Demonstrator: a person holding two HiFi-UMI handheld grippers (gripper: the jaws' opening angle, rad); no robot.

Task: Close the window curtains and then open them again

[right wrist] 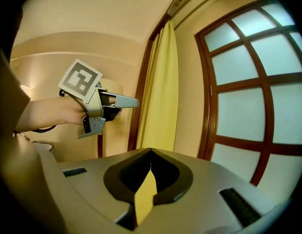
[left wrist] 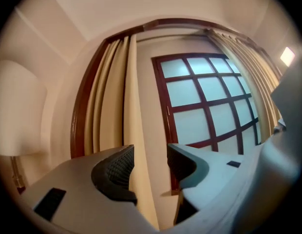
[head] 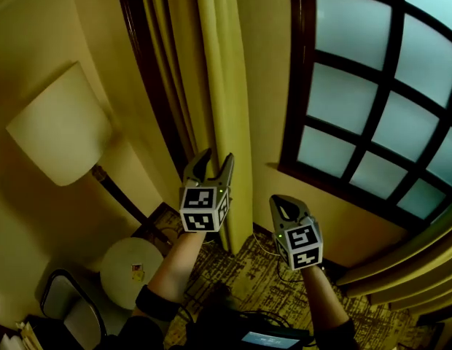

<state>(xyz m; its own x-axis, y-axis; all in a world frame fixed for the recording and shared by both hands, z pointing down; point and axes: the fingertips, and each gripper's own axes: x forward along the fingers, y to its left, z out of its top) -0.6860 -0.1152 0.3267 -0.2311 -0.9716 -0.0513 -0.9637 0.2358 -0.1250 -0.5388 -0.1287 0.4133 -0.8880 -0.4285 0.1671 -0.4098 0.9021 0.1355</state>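
Curtain (head: 224,86) of yellow cloth hangs gathered along the left side of a dark-framed window (head: 372,93), uncovered, while the left tool (head: 216,156) is raised just in front of it with jaws released and apart, and the right tool (head: 281,201), lower and beside it, is clenched shut on nothing.

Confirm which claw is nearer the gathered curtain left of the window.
Left. The left claw, jaws apart, is right at the edge of the curtain. The right claw, shut, sits lower and off to its right, below the window.
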